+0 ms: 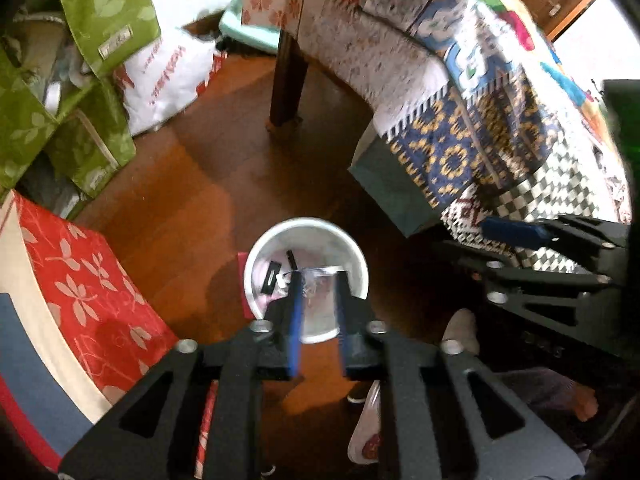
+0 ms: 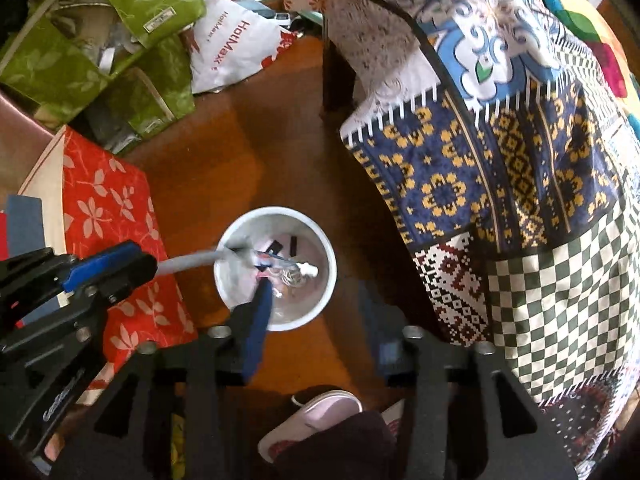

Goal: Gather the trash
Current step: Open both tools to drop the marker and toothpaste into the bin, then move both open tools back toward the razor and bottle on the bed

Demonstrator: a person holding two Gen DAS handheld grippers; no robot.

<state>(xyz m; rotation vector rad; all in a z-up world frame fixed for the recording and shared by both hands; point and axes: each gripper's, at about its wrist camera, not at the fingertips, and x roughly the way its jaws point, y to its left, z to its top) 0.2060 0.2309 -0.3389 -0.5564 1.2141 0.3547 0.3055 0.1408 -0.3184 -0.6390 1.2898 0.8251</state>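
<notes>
A white round bin [image 1: 352, 248] stands on the wooden floor and holds black scraps and pale litter. My left gripper [image 1: 318, 276] points down into it, its blue pads [image 1: 294, 312] a little apart, with a clear crinkled wrapper [image 1: 320, 300] loose between them. In the right wrist view a blurred grey streak runs from the left gripper [image 2: 108, 260] to the bin [image 2: 326, 240], where a clear wrapper [image 2: 276, 260] and a white cord lie. My right gripper [image 2: 316, 292] hangs over the bin's near side, open and holding nothing. It shows at the right edge [image 1: 516, 232] of the left wrist view.
A table under a patchwork cloth [image 2: 500, 160] crowds the right side, its dark leg [image 1: 288, 80] behind the bin. Red flowered box [image 2: 104, 200] lies left, green fabric boxes [image 1: 92, 20] and a white shopping bag [image 2: 232, 52] at the back. A person's slipper [image 2: 312, 420] is near.
</notes>
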